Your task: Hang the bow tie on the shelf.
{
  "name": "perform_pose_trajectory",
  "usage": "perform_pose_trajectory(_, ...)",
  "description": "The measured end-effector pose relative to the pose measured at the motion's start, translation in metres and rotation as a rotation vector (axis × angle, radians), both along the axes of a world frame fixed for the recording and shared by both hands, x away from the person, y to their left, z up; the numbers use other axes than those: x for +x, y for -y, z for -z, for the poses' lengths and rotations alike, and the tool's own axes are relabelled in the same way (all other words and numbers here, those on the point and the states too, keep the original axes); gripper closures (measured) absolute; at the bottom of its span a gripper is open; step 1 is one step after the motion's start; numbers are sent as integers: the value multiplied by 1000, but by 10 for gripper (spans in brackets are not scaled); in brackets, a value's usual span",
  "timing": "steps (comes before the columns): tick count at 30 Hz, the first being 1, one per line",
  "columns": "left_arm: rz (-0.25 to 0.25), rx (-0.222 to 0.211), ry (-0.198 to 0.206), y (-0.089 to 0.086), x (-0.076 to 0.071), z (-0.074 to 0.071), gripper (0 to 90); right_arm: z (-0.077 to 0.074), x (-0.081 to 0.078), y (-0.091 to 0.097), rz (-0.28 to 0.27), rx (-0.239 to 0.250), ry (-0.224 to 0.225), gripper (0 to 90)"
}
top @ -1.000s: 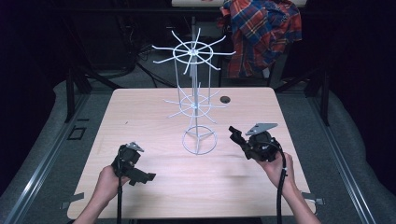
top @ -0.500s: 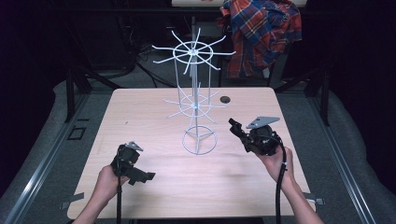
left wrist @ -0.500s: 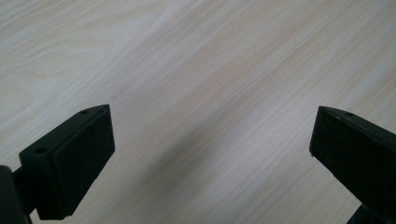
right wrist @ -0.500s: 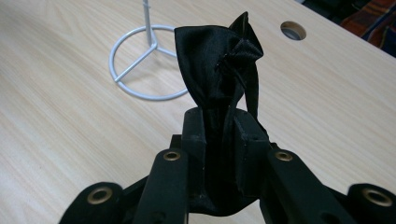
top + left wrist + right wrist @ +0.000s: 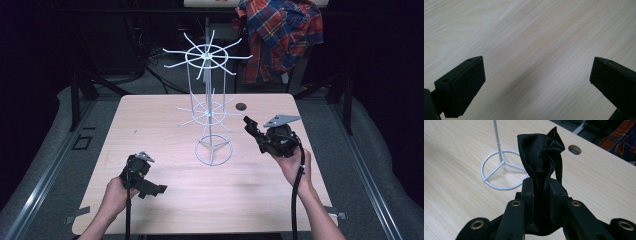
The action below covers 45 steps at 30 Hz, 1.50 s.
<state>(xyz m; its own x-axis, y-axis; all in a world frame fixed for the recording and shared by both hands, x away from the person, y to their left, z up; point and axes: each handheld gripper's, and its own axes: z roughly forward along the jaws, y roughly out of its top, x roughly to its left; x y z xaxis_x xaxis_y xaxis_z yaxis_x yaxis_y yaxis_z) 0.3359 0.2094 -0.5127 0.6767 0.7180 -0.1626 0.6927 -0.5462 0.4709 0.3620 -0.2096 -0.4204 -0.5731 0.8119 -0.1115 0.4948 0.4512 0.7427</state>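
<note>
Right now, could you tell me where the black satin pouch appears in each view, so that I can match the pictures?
High view: the black satin pouch sits right of centre, clamped in the right gripper, just right of the white wire rack.
Right gripper view: the pouch stands at centre, rising from between the shut jaws.
Left gripper view: it looks at bare table wood between open jaws.
Shared landmark: the rack's ring base.

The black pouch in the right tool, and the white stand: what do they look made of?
Black pouch: likely satin-like fabric, by its soft sheen and gathered drawstring folds. White stand: apparently thin metal wire with a white coating, by its slim straight rods and ring base.
</note>
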Motion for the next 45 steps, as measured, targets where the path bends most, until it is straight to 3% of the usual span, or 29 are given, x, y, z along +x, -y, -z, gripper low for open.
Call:
perform_pose_trajectory(17,3,1,0,0,0,1,2,-27,-1,-8,-15,61,77,769)
perform_pose_trajectory(23,3,1,2,0,0,0,2,-29,-4,-11,-36,54,77,769)
perform_pose_trajectory(31,5,2,1,0,0,1,2,-23,-4,-19,-58,56,48,769)
perform_pose_trajectory(38,8,2,-5,1,0,1,2,-6,4,-24,-79,65,-11,768)
perform_pose_trajectory(45,9,1,-3,1,0,1,2,5,9,-30,-90,58,-41,768)
